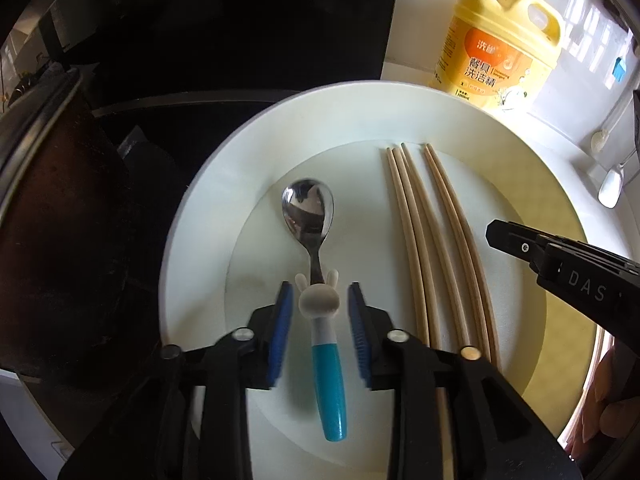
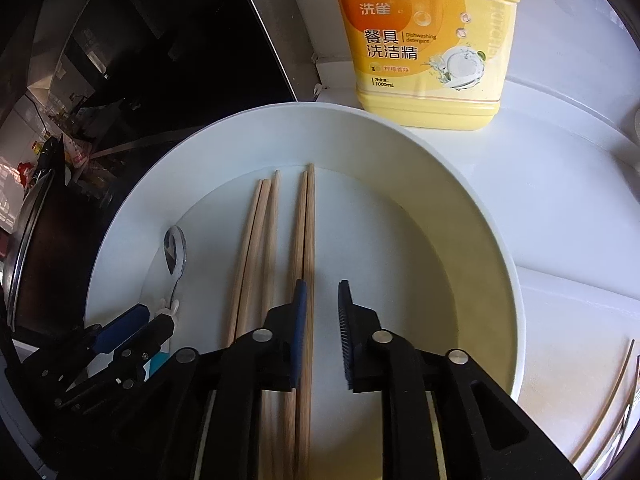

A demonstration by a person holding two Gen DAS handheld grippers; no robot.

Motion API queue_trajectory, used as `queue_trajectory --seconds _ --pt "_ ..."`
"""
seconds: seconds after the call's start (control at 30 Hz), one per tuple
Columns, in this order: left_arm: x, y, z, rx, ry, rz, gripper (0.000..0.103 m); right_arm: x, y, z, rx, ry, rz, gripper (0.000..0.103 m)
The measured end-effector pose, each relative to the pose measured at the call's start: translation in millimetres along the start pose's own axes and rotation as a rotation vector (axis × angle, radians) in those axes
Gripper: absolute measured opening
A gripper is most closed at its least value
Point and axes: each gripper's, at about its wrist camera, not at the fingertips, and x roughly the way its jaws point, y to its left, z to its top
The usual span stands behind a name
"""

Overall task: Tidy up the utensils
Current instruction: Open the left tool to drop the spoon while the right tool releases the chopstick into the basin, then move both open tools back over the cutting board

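A metal spoon (image 1: pixel 310 216) with a white rabbit and blue handle (image 1: pixel 329 384) lies in a large white plate (image 1: pixel 208 208). My left gripper (image 1: pixel 320 296) is open, its blue pads either side of the rabbit, not touching it. Several wooden chopsticks (image 1: pixel 424 248) lie side by side to the spoon's right. In the right wrist view my right gripper (image 2: pixel 322 292) is open and empty above the plate (image 2: pixel 460 216), just right of the chopsticks (image 2: pixel 272 248). The spoon (image 2: pixel 175 252) and the left gripper (image 2: pixel 156 316) show at the left.
A yellow dish-detergent jug (image 1: pixel 500 40) stands behind the plate on the white counter; it also shows in the right wrist view (image 2: pixel 428 40). A dark pot (image 1: pixel 60 240) stands left of the plate. A white spoon (image 1: pixel 612 188) lies at the far right.
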Motion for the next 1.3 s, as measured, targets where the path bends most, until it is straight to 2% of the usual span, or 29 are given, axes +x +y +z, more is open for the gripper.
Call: queue_trajectory --seconds 0.03,0.07,0.17,0.3,0.97,1.3 --pt "-3.2 0.9 0.6 -0.008 -0.008 0.007 0.065 -2.4 -1.2 -0.4 0.0 -0.006 -0.002 0.032" --pt "-7.7 2.3 1.1 -0.02 -0.023 0.012 0.073 -5.2 -1.8 -1.1 -0.004 -0.013 -0.004 0.033" --pt "-19.2 4.5 3.5 -0.029 -0.048 0.019 0.076 -13.5 -3.2 -2.0 -0.014 -0.033 -0.012 0.04" --pt "-26.5 7.5 6.5 -0.041 -0.054 0.021 0.085 -23.7 -5.0 -3.8 -0.014 -0.058 -0.006 0.047" --pt "-38.0 13.2 -2.5 -0.058 -0.051 0.019 0.088 -40.4 2.1 -10.2 -0.012 -0.075 -0.012 0.053" --pt "-58.0 15.4 -9.0 -0.064 -0.055 -0.001 0.088 -55.5 9.1 -19.6 -0.017 -0.091 -0.032 0.062"
